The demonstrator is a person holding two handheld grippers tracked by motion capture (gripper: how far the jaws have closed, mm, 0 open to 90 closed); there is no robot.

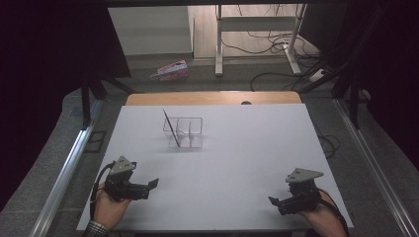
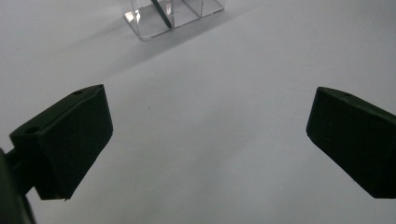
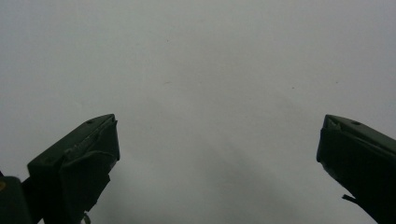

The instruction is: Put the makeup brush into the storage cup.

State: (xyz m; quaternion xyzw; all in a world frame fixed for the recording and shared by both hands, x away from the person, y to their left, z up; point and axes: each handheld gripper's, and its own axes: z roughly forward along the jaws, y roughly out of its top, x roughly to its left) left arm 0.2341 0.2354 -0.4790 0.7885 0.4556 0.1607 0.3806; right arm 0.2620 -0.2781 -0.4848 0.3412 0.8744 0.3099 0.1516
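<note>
Both grippers sit low at the near edge of the white table, one in each hand. The left gripper is at the near left corner with its jaws pointing toward the middle of the table, and in the left gripper view those jaws stand wide apart with nothing but bare tabletop between them. Same deal on the other side: the right gripper rests near the right corner, aimed inward, and the right gripper view shows its jaws spread wide over plain white surface, gripping nothing.

The clear plastic organizer stands well ahead of the left gripper, a bit left of the table's centre. It's a small see-through box split into compartments. A thin dark stick, could be a pen or a skewer, I can't tell which, leans in its left compartment, tilted up and to the left so its top pokes out above the rim. From the left gripper view the organizer sits at the top edge, well apart from the jaws, with the stick visible through the wall.
</note>
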